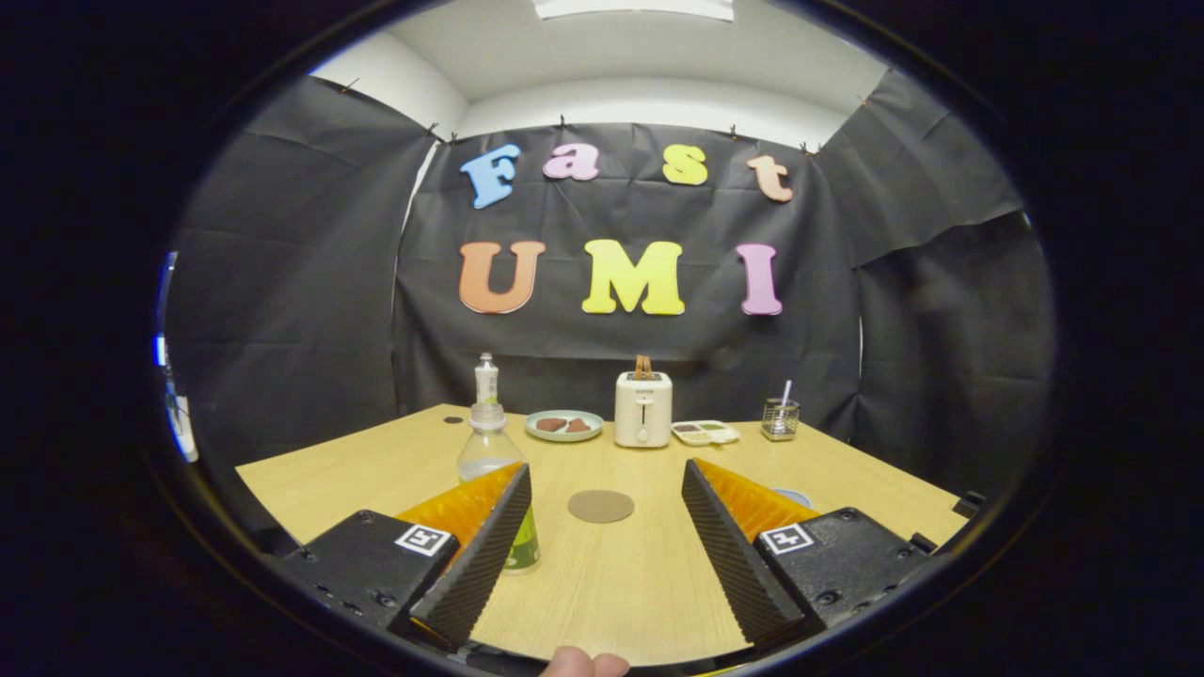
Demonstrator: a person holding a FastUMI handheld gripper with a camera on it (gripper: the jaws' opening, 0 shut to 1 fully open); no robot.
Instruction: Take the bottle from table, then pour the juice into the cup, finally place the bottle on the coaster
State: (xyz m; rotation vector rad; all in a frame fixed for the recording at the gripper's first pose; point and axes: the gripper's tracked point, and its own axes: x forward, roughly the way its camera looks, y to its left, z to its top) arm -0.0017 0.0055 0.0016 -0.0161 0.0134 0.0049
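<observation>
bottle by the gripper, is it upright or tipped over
Upright. The bottle stands on the table, neck pointing up, partly hidden behind one finger of the open gripper, which is not touching it.

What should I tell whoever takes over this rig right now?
Tongs: open, holding nothing, above the table.
Bottle: upright on the table, partly behind the left finger, not between the fingers.
Coaster: bare, just ahead between the fingers.
Cup: only a rim sliver shows behind the right finger.
Done: nothing yet.
Left: grasp bottle, pour juice into cup, set bottle on coaster.
</observation>
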